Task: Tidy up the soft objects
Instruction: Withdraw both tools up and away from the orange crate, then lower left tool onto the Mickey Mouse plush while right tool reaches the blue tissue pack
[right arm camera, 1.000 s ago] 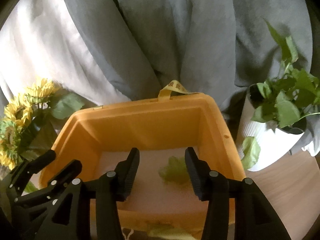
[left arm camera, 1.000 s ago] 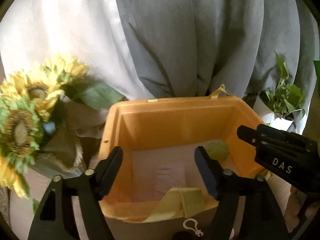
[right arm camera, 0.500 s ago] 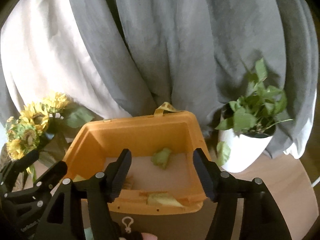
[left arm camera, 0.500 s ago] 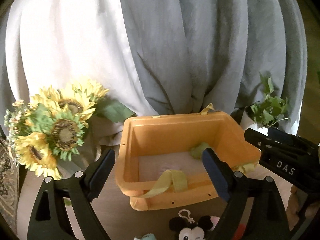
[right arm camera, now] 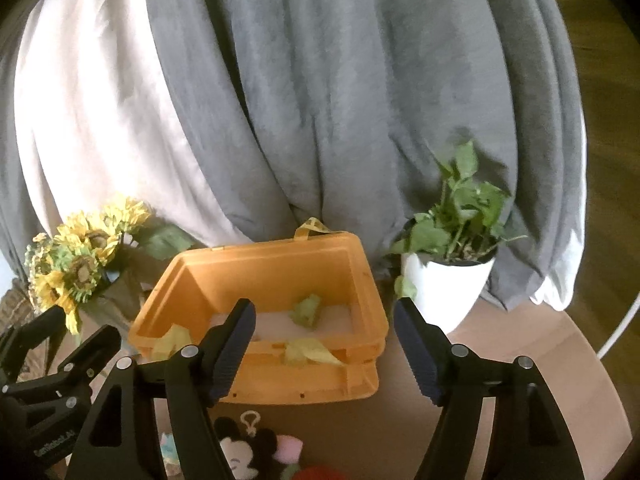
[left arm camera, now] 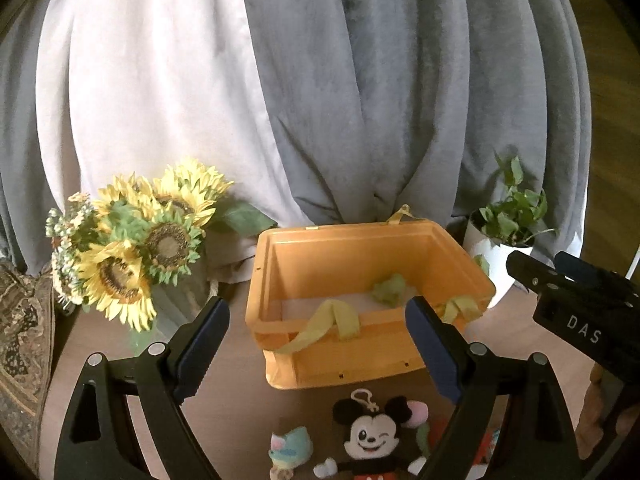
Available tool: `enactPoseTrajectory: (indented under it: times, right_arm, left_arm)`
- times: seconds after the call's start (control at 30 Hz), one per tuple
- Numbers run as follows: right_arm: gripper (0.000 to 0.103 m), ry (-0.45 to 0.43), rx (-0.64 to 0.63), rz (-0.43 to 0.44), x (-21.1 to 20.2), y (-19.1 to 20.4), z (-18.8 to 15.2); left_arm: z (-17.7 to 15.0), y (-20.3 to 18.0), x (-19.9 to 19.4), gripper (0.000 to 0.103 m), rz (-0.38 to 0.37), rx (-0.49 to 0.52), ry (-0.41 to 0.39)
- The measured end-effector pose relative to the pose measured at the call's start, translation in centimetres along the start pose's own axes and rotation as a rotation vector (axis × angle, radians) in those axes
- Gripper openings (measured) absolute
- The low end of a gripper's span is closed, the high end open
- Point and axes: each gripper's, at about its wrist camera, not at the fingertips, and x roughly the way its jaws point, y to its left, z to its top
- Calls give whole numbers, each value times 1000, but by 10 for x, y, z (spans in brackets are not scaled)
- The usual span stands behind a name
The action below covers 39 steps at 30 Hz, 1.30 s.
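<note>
In left view: mouse plush (left arm camera: 370,438) whole | right view: cropped (blurred)

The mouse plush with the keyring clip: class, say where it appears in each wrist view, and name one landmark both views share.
Left wrist view: the mouse plush sits at the bottom centre, in front of the orange bin.
Right wrist view: it is at the bottom edge, left of centre, partly hidden.
Shared landmark: the white potted plant, right of the bin.
</note>
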Motion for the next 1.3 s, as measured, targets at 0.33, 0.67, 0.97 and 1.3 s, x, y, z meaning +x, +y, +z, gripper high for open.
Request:
enactPoseTrajectory:
  times: [0.33, 0.67, 0.97, 1.3]
  right_arm:
    - [76, -13, 16, -53, -35, -12, -22]
    - [77, 1, 12, -127, -59, -27, -44]
    - [77, 65, 24, -153, -65, -33, -67]
    - [77, 176, -12, -179, -58, -36, -96]
  left_arm:
    - [-23, -7, -34, 90, 7, 8, -3]
    - [-50, -18, -54, 91, 8, 52, 23]
    - [-68, -23, -53, 91, -15, 59, 75]
    - [-94, -28, -42, 91, -27, 52, 170]
